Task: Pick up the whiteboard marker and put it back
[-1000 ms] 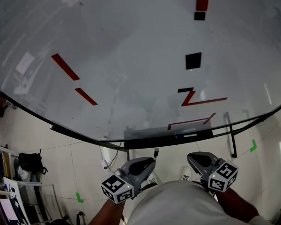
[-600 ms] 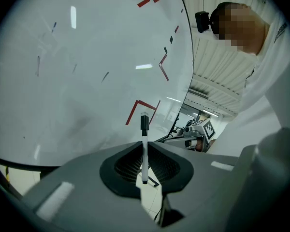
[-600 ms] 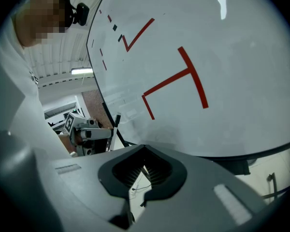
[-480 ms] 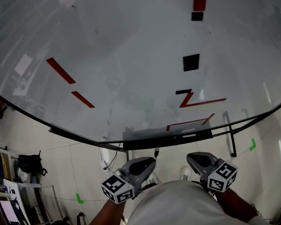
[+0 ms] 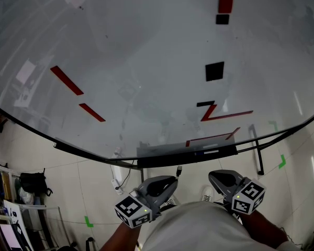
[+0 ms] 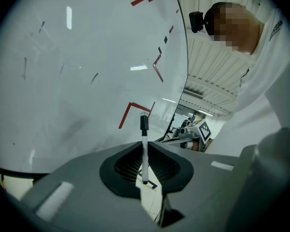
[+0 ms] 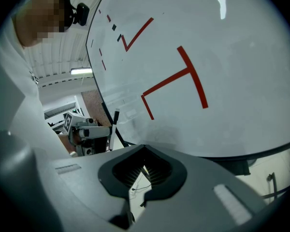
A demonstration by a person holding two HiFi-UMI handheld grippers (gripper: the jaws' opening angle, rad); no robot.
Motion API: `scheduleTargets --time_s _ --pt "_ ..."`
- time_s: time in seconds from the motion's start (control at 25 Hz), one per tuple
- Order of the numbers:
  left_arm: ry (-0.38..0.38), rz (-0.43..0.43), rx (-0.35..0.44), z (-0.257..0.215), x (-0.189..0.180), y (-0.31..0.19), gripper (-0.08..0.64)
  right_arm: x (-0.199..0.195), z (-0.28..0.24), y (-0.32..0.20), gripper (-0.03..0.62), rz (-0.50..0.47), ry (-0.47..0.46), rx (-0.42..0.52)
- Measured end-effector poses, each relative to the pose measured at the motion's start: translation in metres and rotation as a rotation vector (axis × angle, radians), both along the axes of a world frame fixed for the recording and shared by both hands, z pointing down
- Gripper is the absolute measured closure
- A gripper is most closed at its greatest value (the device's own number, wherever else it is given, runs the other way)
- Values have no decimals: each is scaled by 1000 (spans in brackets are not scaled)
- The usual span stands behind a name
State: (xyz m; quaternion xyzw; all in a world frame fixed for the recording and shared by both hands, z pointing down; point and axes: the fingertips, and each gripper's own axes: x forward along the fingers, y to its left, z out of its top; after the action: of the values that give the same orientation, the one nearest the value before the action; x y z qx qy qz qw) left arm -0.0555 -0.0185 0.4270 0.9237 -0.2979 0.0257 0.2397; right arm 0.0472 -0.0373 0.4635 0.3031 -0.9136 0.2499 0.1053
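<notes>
On the left of the floor sits a black bag. Above it is the big white board, with 2 red lines on its left part. The left claw is held low in front of the person, below the board's bottom edge. Its jaws are pinched on the marker. The marker is white with a black end, and it sticks straight out from the jaws toward the board. It is just below the dark tray and does not touch it. More to the right, the board has 2 black squares. The right claw is beside the left one, apart from it. Its jaws are almost together, with only a thin gap and nothing in it.
</notes>
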Motion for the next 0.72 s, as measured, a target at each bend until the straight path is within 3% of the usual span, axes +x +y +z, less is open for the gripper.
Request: scheduleTargets --time_s 0.2,0.28,0.48,0.72 --pt "-11 -1 -2 4 0 -3 506 1 0 -1 591 6 0 -1" --pt "-52 4 7 6 0 -4 506 3 2 0 591 8 -2 -4" --pt "-313 34 121 28 -1 -9 506 4 2 -2 591 11 0 -3" --pt "-529 103 227 40 5 -13 506 5 1 -3 591 11 5 -1"
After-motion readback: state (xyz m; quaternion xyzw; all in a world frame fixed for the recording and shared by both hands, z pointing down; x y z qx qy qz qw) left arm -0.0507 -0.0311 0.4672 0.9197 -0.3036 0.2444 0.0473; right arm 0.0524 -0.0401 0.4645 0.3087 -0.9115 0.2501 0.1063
